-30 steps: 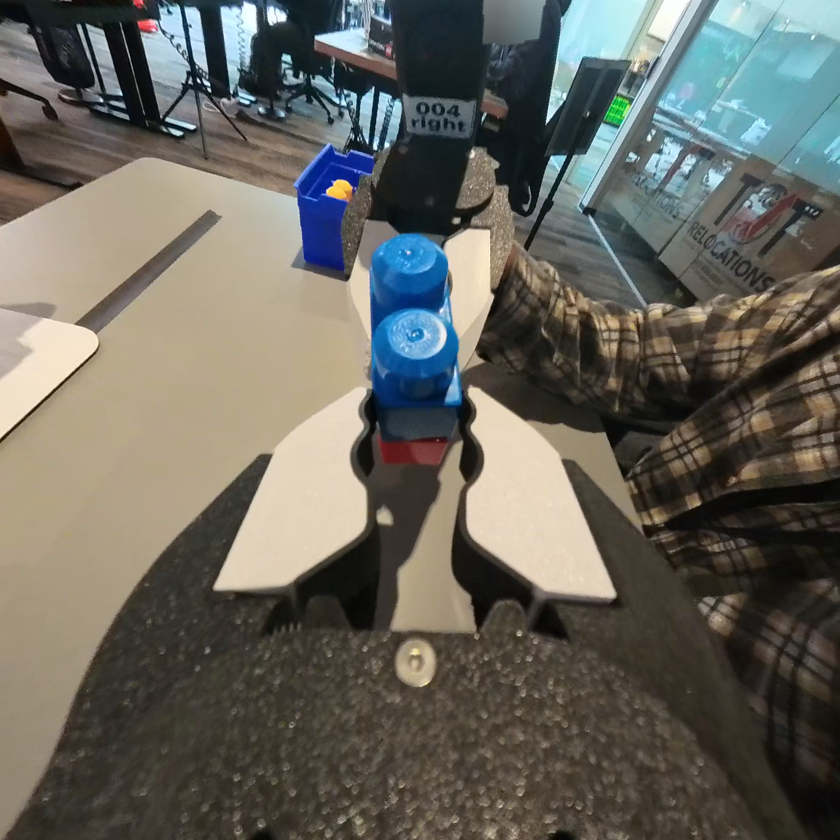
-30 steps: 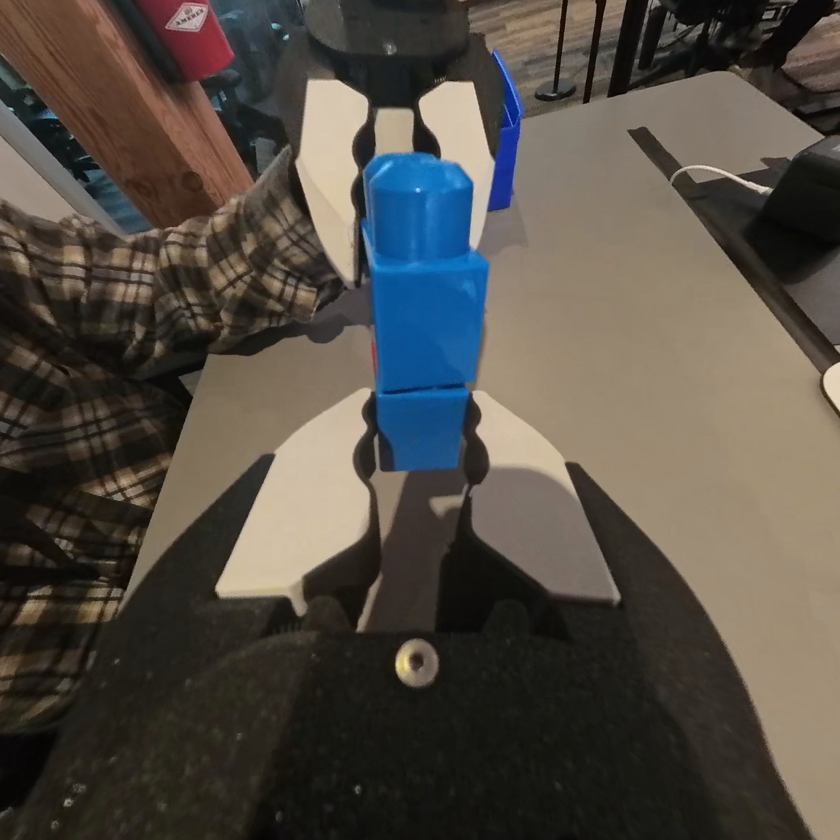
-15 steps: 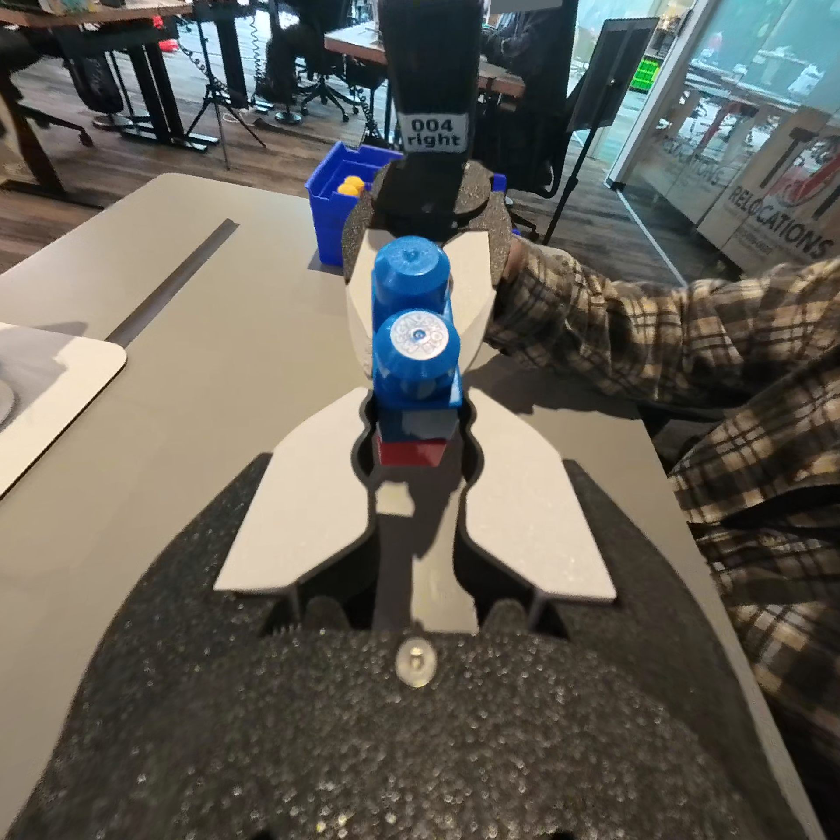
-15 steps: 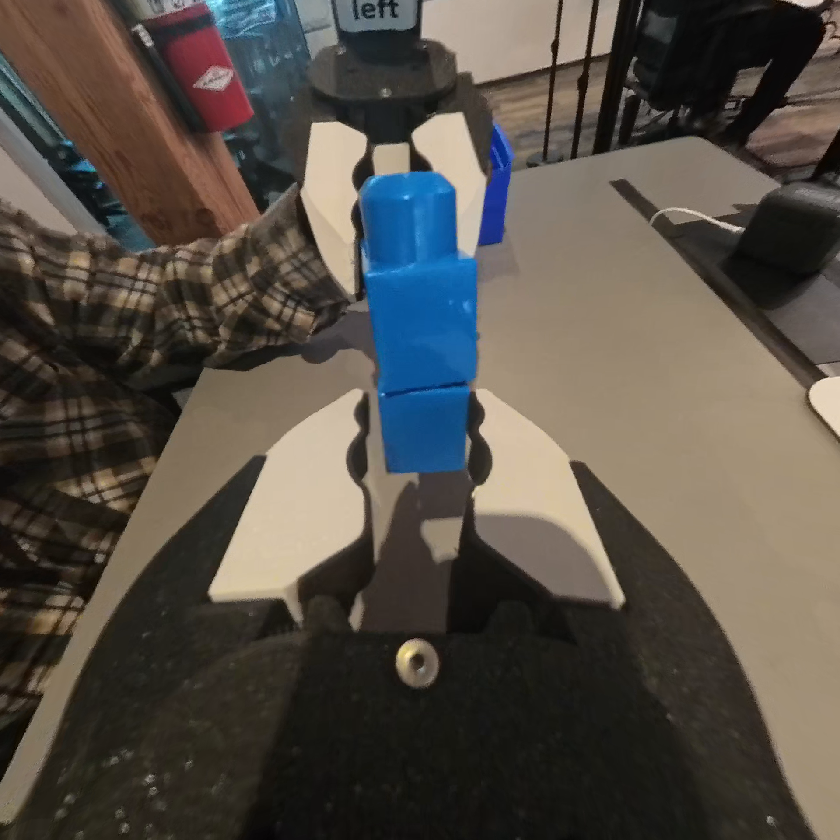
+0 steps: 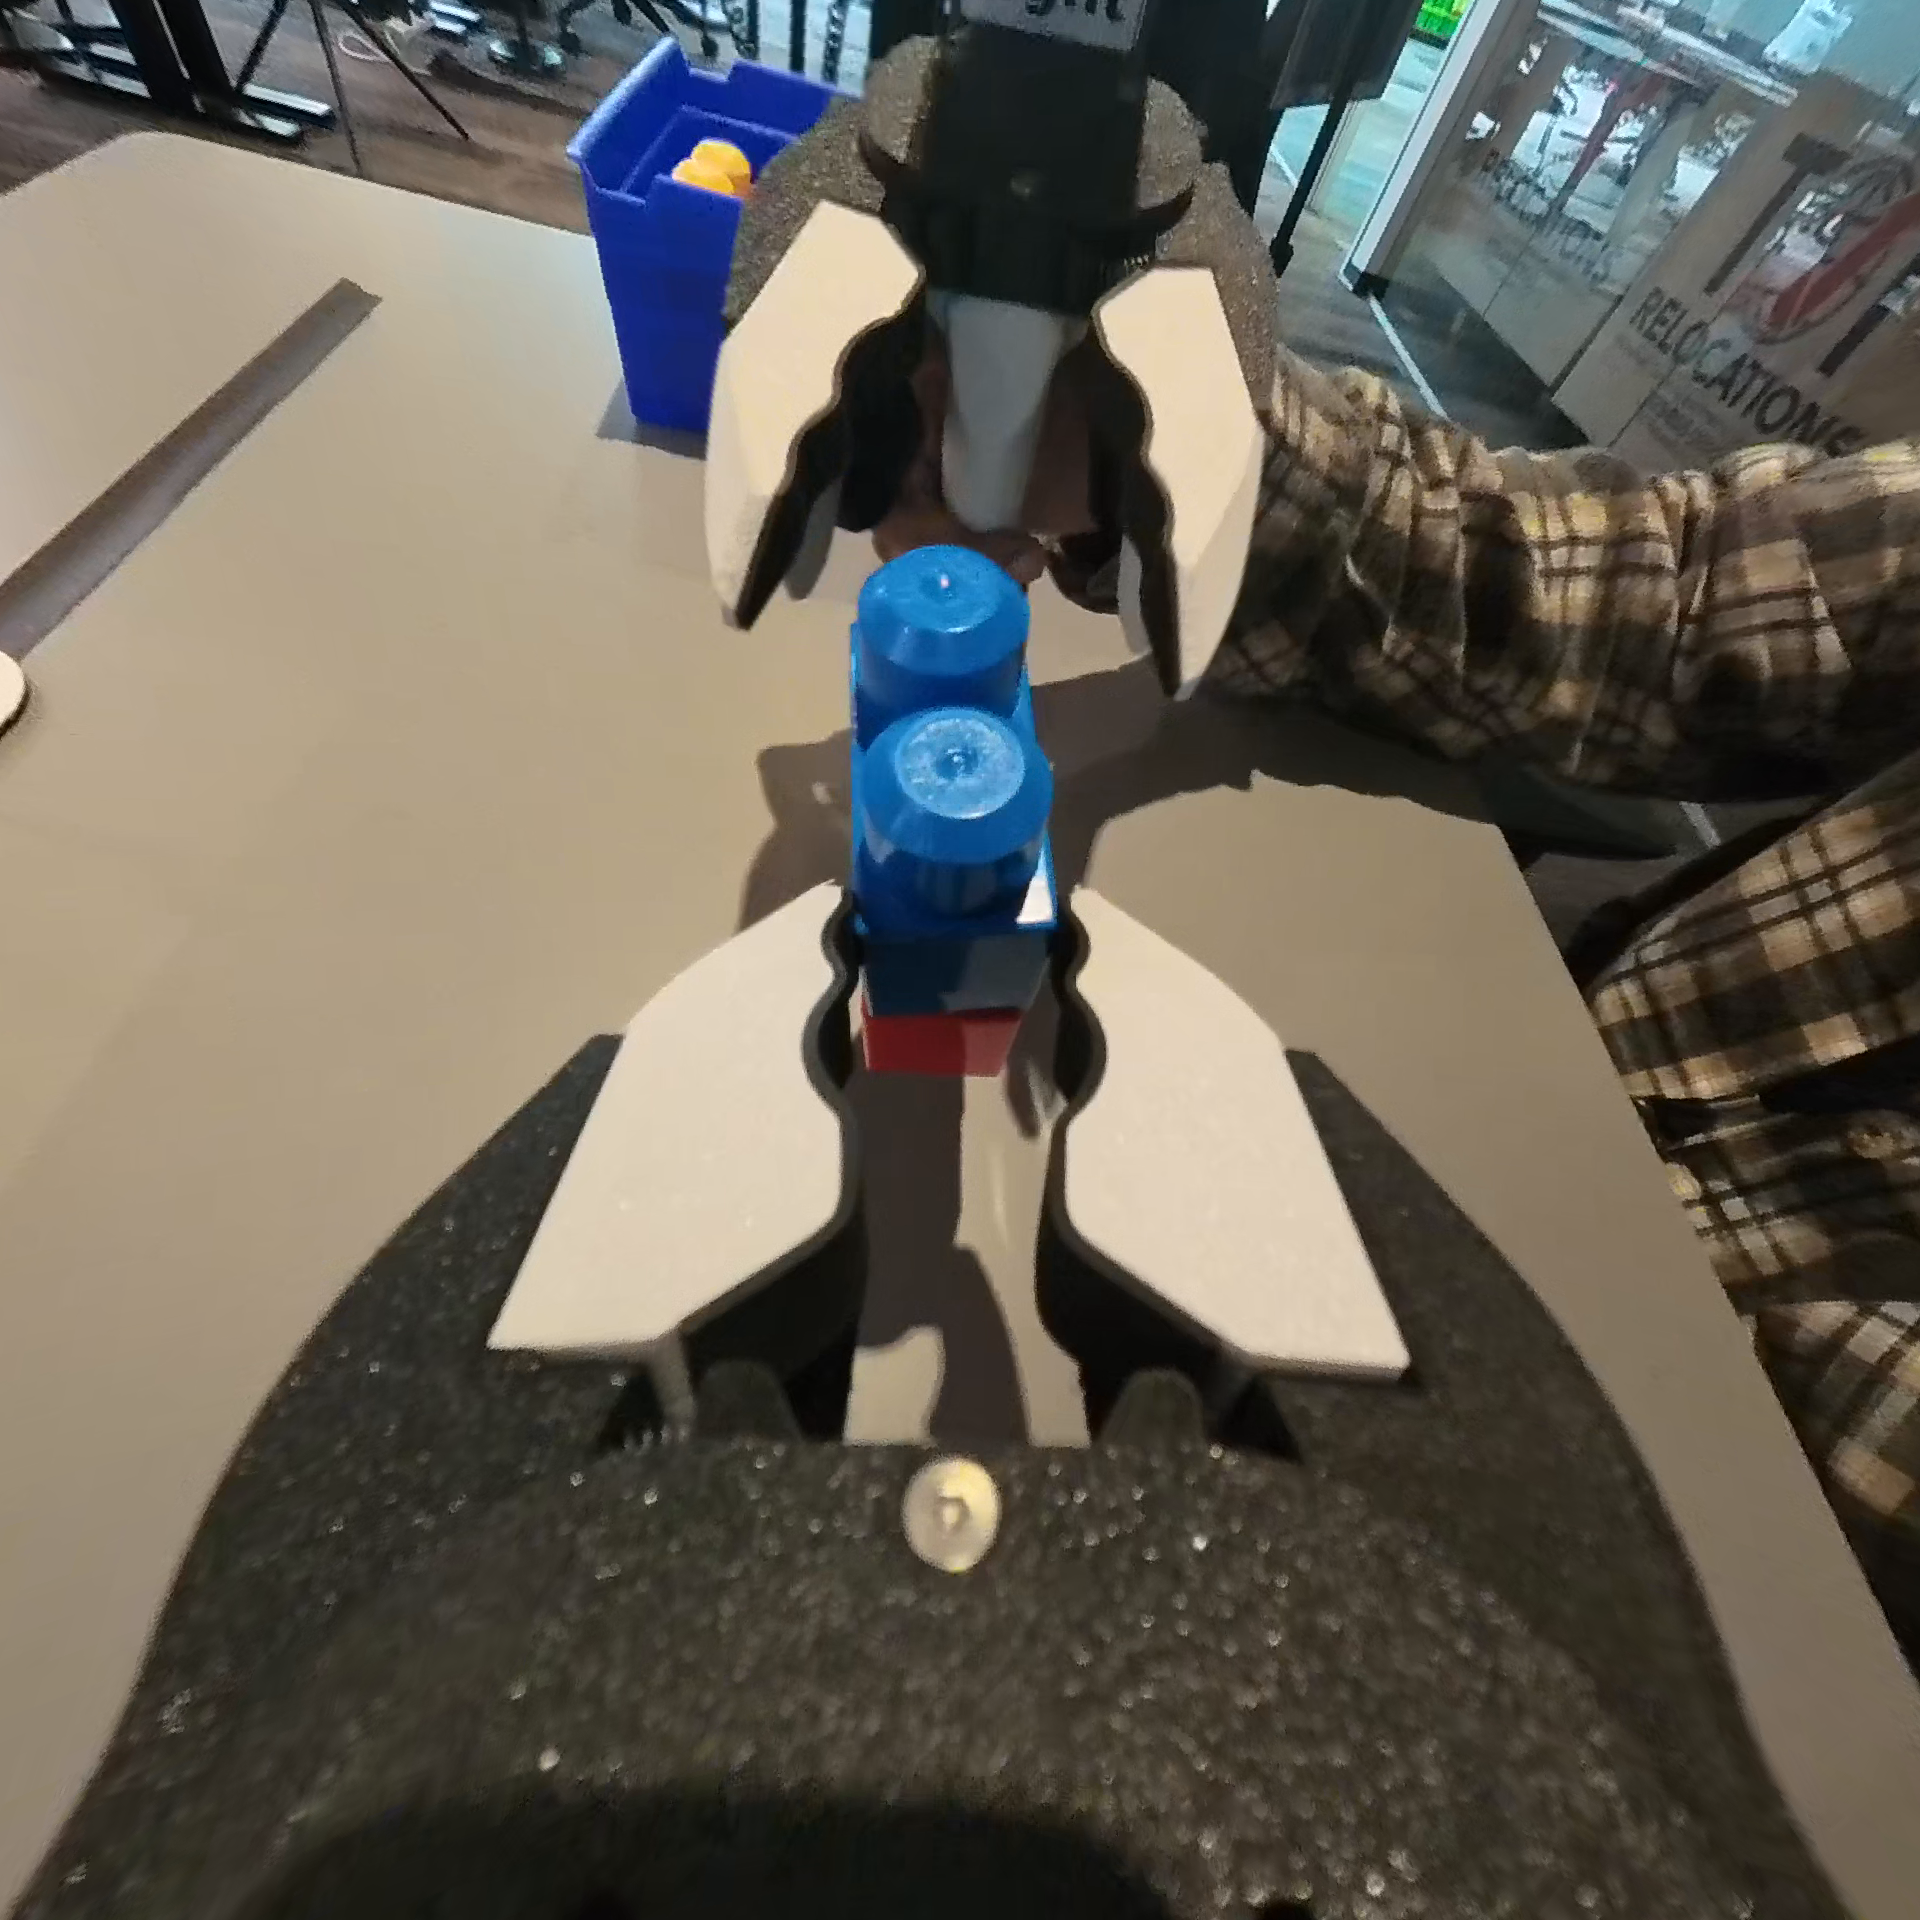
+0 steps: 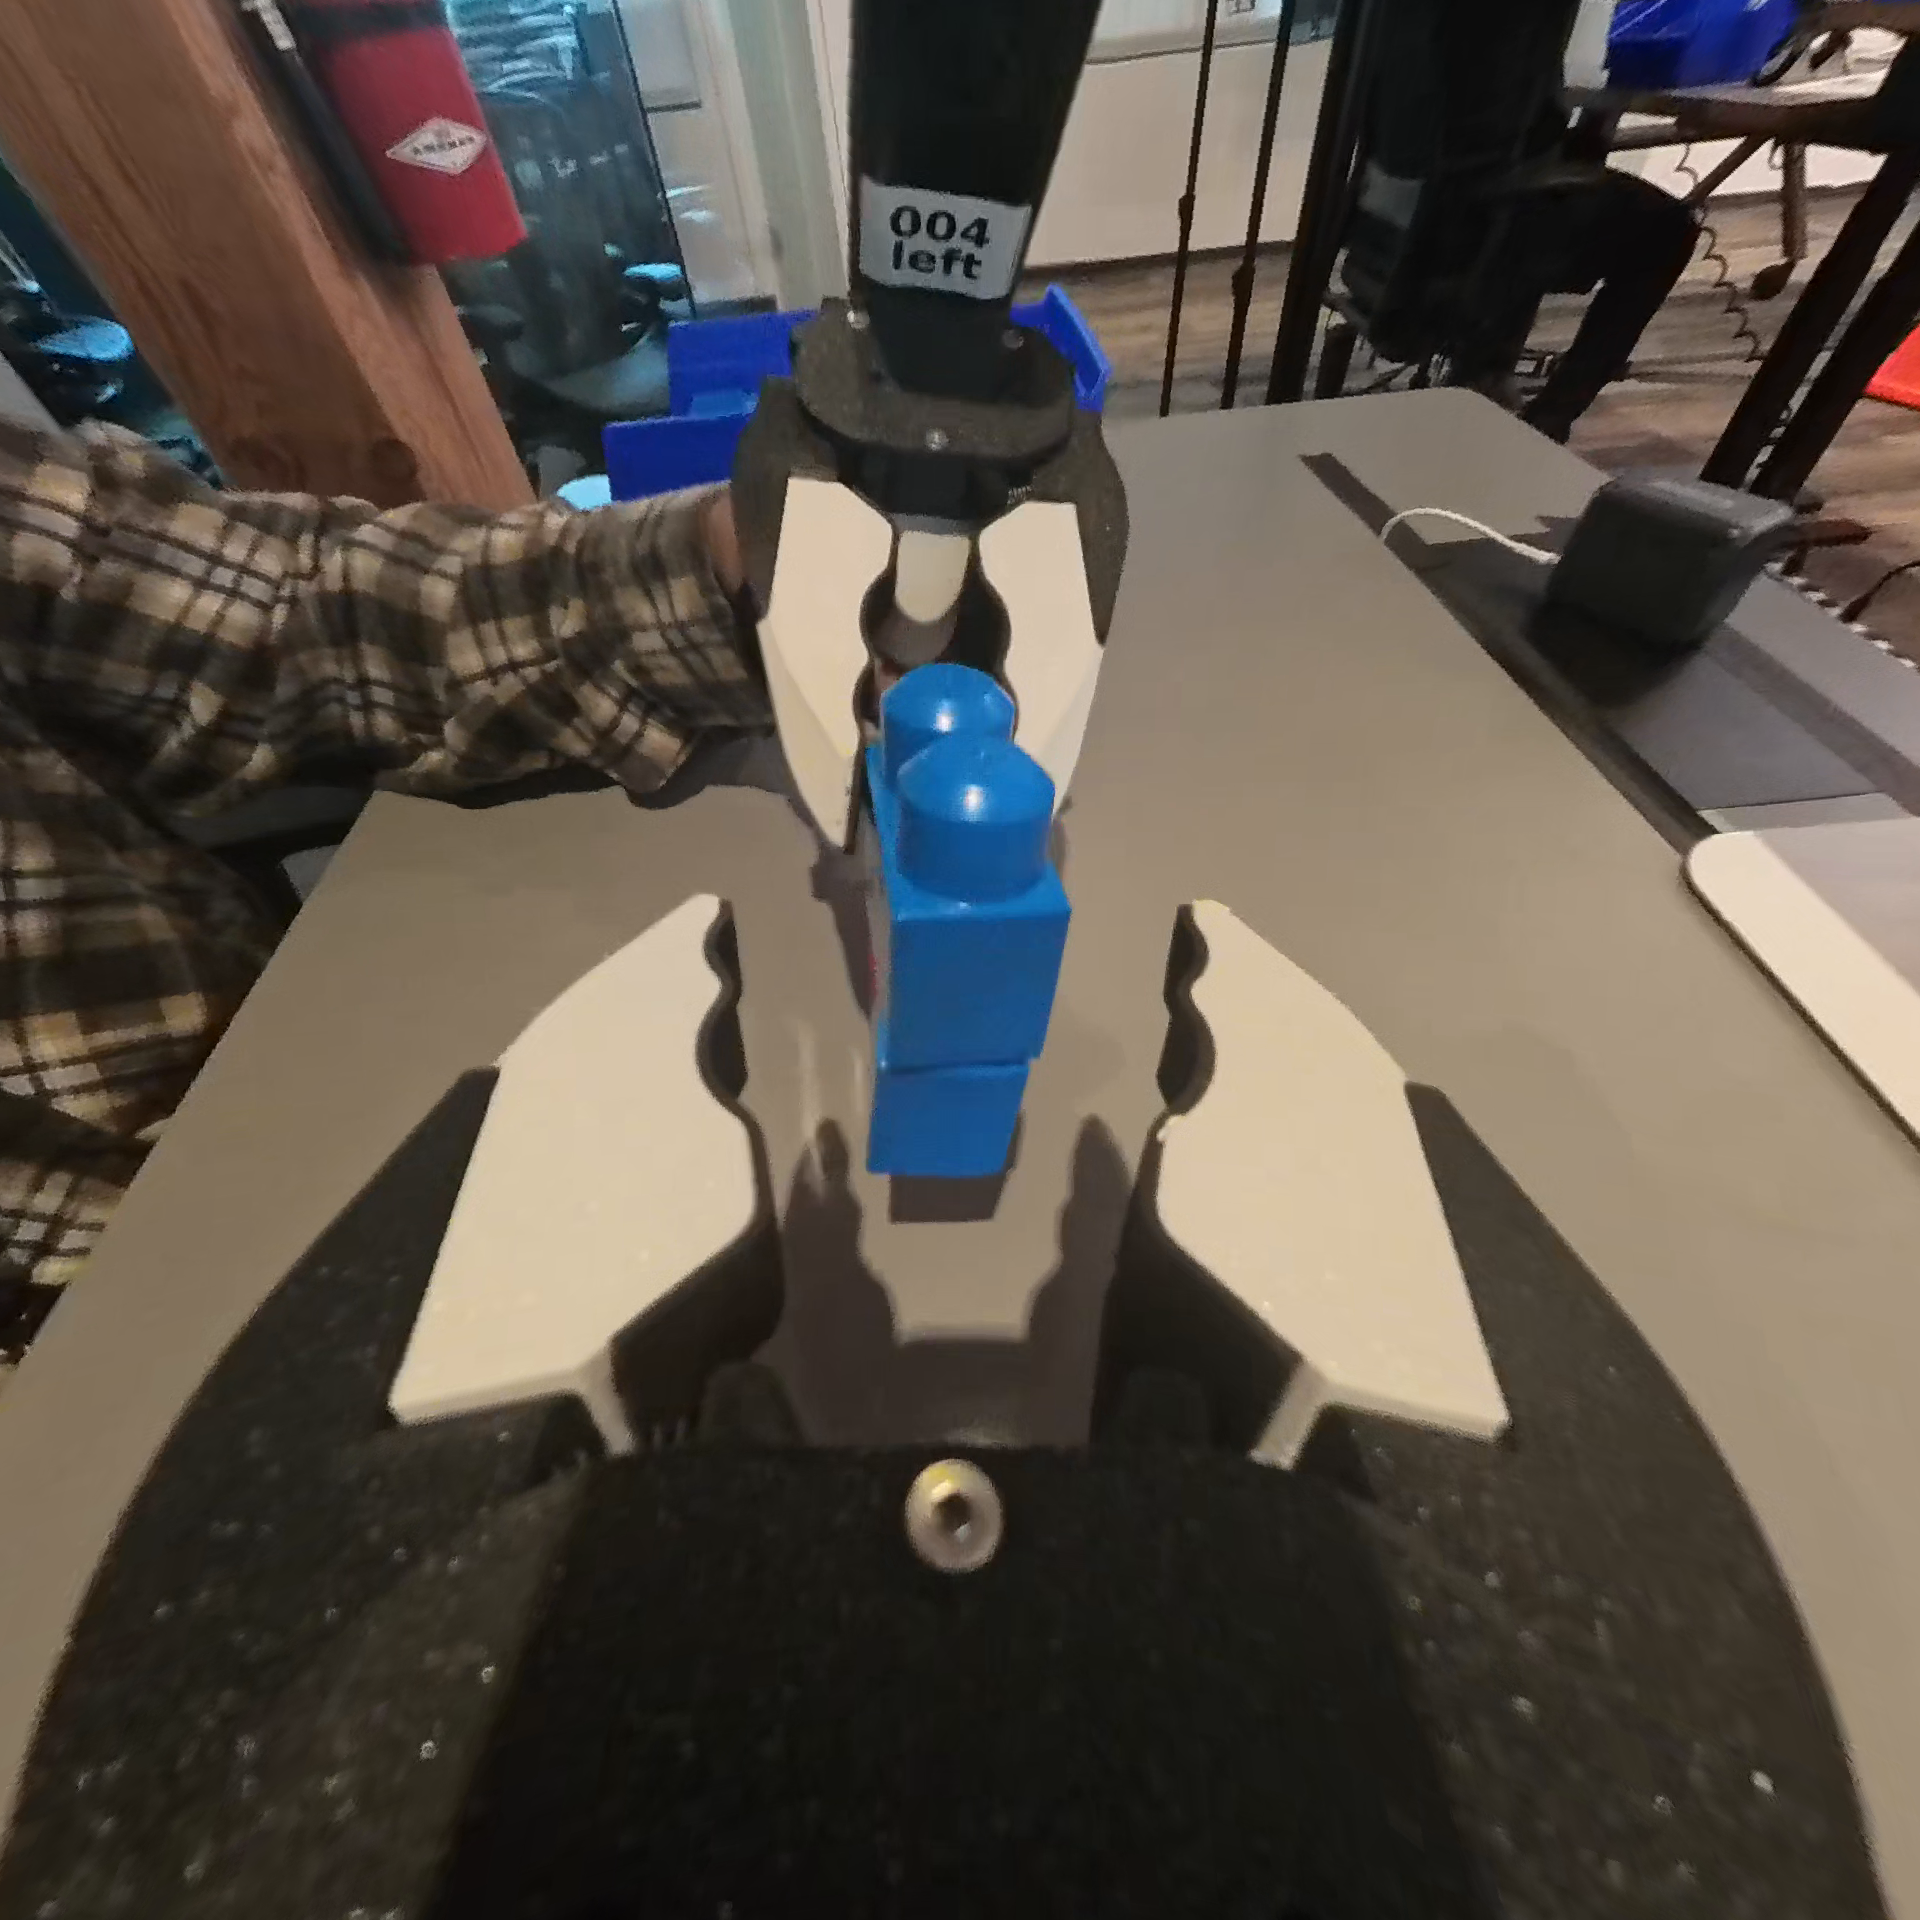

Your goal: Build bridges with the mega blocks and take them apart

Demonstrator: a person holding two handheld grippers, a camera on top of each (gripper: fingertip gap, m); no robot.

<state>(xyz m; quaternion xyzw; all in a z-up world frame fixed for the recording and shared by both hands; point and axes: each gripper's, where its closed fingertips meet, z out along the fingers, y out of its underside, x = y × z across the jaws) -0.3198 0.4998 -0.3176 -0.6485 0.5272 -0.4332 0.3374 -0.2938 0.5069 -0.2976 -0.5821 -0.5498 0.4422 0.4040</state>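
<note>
1. A big office room is showing behind; chairs and desks are standing far off; a flat grey table point(image 5: 312, 727) is filling most of both views.
2. A person's arm in a checked sleeve point(image 5: 1507, 582) is reaching in from the side and holding one of the tools.
3. A blue bin point(image 5: 665, 260) is sitting at the far edge of the table, with something yellow inside; a dark box point(image 6: 1652, 561) with a white cord is lying off to the side.
4. The right gripper point(image 6: 951, 925) is hanging with its fingers spread wide, one on each side of the bridge and not touching it.
5. The left gripper point(image 5: 951, 935) is squeezing its fingers narrow on the long blue block point(image 5: 951, 821), right at its near end.
6. The little bridge is standing on the table between the two tools; the long blue block is lying across the top, a small red block point(image 5: 935, 1042) is sitting under one end, and a small blue block point(image 6: 945, 1117) under the other.
7. I am guessing the step now is fixing or pulling apart the bridge; to do it well, the left tool should be gripping tight and level, while the right one is closing slowly on one block only, then pulling straight so nothing is tipping over.
</note>
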